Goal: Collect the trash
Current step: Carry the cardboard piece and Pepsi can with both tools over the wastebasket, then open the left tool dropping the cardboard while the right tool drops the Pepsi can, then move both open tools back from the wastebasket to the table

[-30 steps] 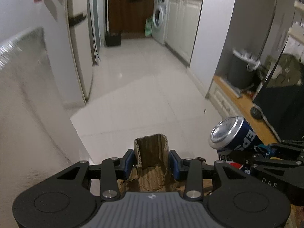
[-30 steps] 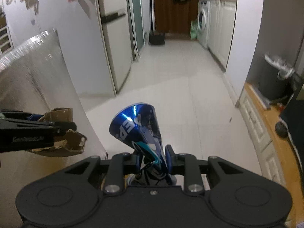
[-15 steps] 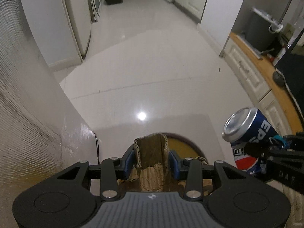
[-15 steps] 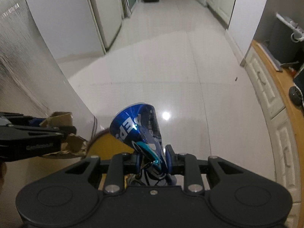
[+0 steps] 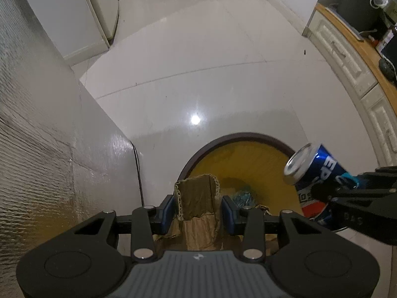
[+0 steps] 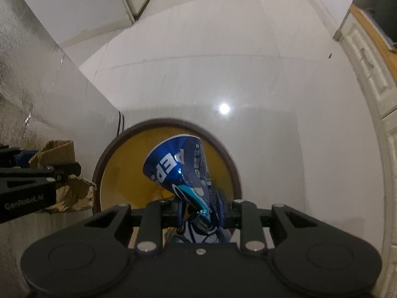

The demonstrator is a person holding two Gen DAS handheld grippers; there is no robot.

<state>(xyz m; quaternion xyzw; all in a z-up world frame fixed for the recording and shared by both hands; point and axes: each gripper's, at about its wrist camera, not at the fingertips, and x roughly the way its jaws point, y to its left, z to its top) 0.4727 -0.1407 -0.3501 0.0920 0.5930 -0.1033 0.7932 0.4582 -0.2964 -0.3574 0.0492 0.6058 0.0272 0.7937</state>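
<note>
Both grippers hover over the yellow-lined bin: the left gripper, jaws clamped on torn cardboard, and the right gripper, jaws pinching a crushed blue can. At the left view's 3 o'clock the can overhangs the rim; centring it before release looks wise.

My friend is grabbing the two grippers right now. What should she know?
Left gripper: shut on a torn cardboard piece, held over the near edge of the yellow-lined trash bin.
Right gripper: shut on a blue Pepsi can, above the bin's opening.
Done: both pieces picked up and brought to the bin; some trash already lies inside.
Left: open the fingers and drop both in.
</note>
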